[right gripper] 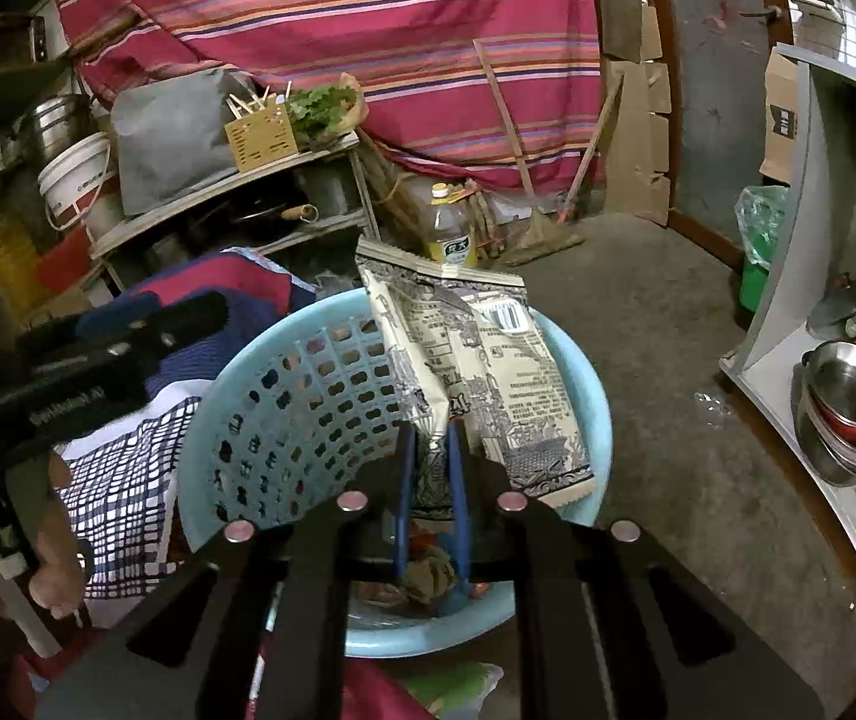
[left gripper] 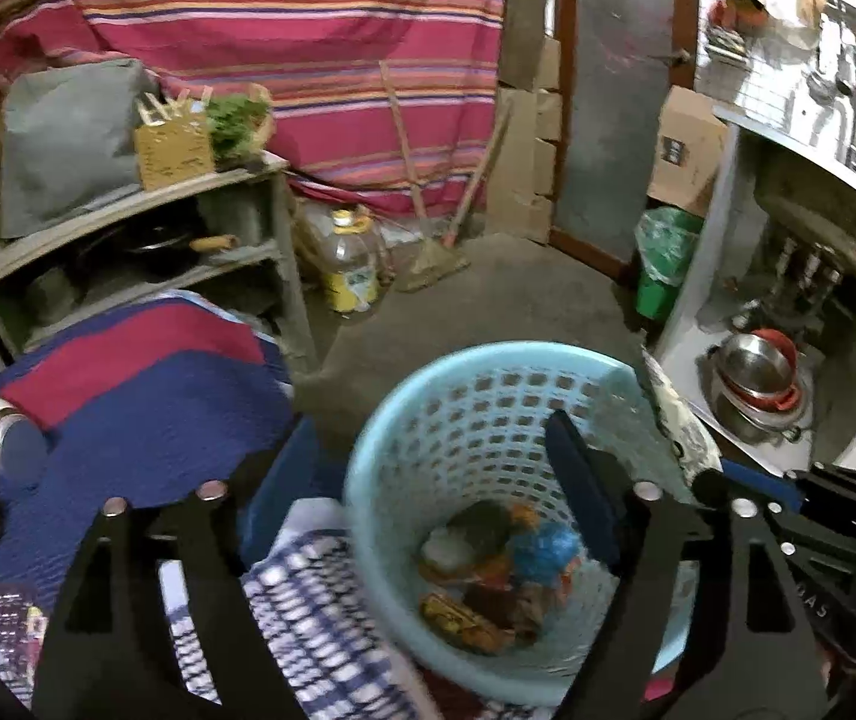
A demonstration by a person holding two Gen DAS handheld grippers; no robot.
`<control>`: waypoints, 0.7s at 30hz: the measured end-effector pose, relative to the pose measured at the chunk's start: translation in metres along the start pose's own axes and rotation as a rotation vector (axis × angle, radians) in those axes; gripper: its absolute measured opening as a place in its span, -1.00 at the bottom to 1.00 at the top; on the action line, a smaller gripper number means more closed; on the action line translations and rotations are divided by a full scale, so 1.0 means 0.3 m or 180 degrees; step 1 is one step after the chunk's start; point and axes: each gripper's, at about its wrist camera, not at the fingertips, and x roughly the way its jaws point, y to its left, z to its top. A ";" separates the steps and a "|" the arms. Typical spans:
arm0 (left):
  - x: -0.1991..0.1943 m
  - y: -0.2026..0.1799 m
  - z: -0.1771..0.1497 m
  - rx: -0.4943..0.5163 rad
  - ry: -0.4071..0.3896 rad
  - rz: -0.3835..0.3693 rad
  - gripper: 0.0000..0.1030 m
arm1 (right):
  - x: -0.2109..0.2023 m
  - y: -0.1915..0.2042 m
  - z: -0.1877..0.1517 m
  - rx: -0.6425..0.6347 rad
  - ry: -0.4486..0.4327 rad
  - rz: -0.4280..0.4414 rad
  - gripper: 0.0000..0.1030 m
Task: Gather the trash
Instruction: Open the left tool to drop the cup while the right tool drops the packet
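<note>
The right claw [right gripper: 428,450] pinches the near edge of a cream printed snack wrapper [right gripper: 476,372], its blue fingers [right gripper: 402,480] pressed together on the crumpled foil. The wrapper stands up over the far right rim of the pale blue perforated basket [right gripper: 284,396], which sits on the concrete floor [right gripper: 638,330]. In the left wrist view the left claw [left gripper: 428,480] is spread wide, one blue finger [left gripper: 578,480] reaching inside the basket [left gripper: 476,408] near its right wall, the other to the left, outside the rim. At the basket's bottom lies a heap of trash [left gripper: 500,576]: crumpled blue, orange and brown wrappers. Left of the basket lie a blue-and-white checked cloth [left gripper: 308,600] and a blue and red blanket [left gripper: 146,384]. A green lined bin [left gripper: 662,264] stands far right, beside the white cabinet [left gripper: 704,300].
</note>
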 end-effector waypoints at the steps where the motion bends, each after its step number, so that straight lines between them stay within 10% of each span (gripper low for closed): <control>1: -0.018 0.024 -0.001 -0.0024 -0.0044 0.0059 0.62 | 0.003 0.006 0.000 -0.0004 0.0005 0.0006 -0.77; 13: -0.207 0.288 -0.062 -0.0153 -0.0266 0.0623 0.89 | 0.113 0.114 -0.002 -0.0038 0.0143 0.0011 -0.71; 16: -0.250 0.371 -0.088 -0.0225 -0.0268 0.0753 0.89 | 0.133 0.131 -0.013 -0.0060 0.0173 -0.0109 -0.04; 21: -0.329 0.514 -0.132 -0.0367 -0.0268 0.0982 0.89 | 0.128 0.161 -0.022 -0.0070 0.0166 -0.0250 0.17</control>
